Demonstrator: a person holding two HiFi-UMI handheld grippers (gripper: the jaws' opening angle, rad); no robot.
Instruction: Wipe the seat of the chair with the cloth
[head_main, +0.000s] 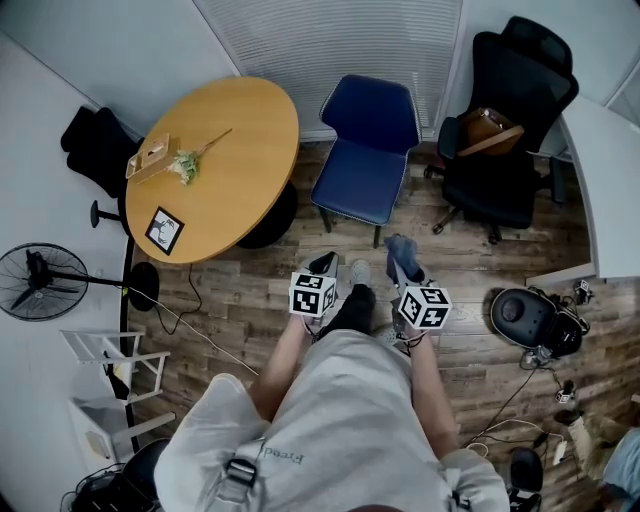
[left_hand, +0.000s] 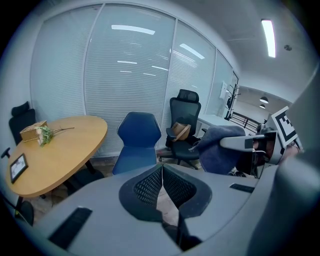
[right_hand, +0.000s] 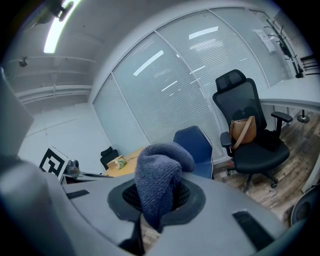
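The blue chair (head_main: 366, 150) stands ahead of me by the blinds, its seat (head_main: 362, 180) bare; it also shows in the left gripper view (left_hand: 137, 141) and behind the cloth in the right gripper view (right_hand: 197, 148). My right gripper (head_main: 403, 262) is shut on a blue-grey cloth (right_hand: 159, 184), which bunches up over the jaws (head_main: 401, 249). The left gripper (head_main: 322, 268) is shut with nothing in it (left_hand: 161, 176). Both are held near my waist, short of the chair. The cloth (left_hand: 223, 148) also appears at right in the left gripper view.
A round wooden table (head_main: 220, 170) with a box, a flower sprig and a small frame stands left of the chair. A black office chair (head_main: 503, 130) holding a brown bag (head_main: 487, 127) is to the right. A fan (head_main: 40, 281), white rack and cables lie on the wooden floor.
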